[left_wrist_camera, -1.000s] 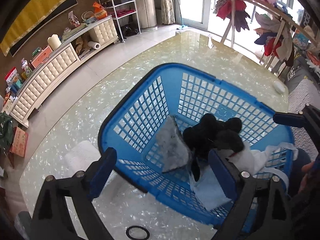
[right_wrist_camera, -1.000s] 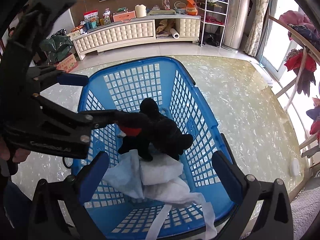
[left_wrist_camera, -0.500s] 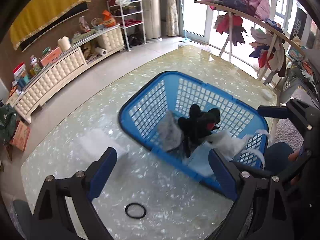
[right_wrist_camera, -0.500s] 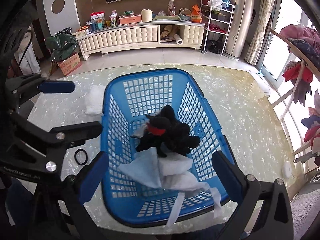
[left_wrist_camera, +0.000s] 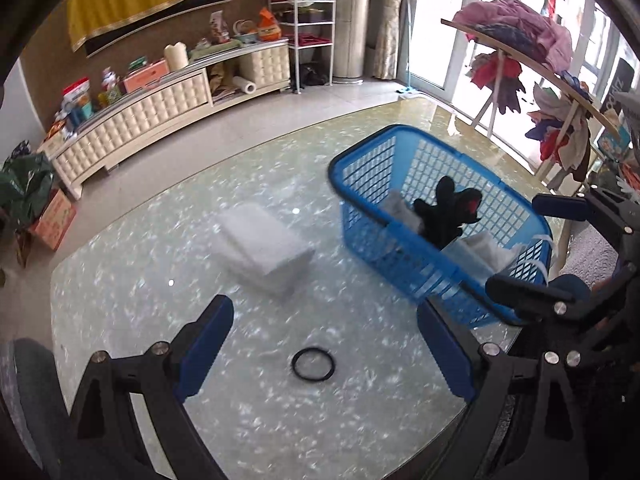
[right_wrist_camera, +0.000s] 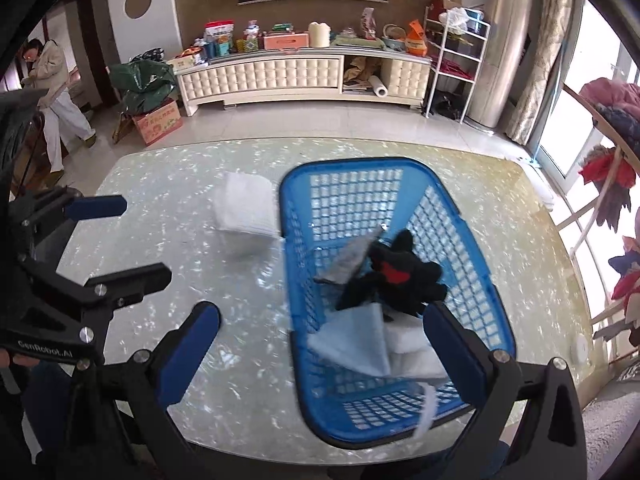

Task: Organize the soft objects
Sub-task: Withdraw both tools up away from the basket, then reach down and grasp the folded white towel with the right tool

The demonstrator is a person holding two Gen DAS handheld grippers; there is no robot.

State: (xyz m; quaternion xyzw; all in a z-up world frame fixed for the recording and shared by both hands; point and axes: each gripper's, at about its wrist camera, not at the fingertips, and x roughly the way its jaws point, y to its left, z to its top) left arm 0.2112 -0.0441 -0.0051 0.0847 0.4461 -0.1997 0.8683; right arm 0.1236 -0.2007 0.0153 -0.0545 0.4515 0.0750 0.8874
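Both tools have withdrawn from the blue basket. A second ago the left tool was reaching into the basket beside the black plush toy; now it hangs back above the surface, jaws spread wide and holding nothing. The right tool has likewise pulled back to the near edge, jaws wide apart and empty, straddling the basket's near left corner in its own view.

The plush toy lies inside the basket, on top of the other contents and leaning toward the right wall. Under and beside it are a grey cloth, a pale blue cloth and a white cloth, the last with a white strap trailing over the near rim. The toy appears released and settled; that placement is judged complete.

One soft item is outside: a folded white towel flat on the surface, just beside the basket's left wall in the right wrist view. A black ring lies on the surface near the left tool; whether it belongs to the task cannot be told.

Judgement: the task is well advanced. The left tool now faces the towel, which is the likely next pickup. Being thick and folded, it may unfold if gripped by one layer only.
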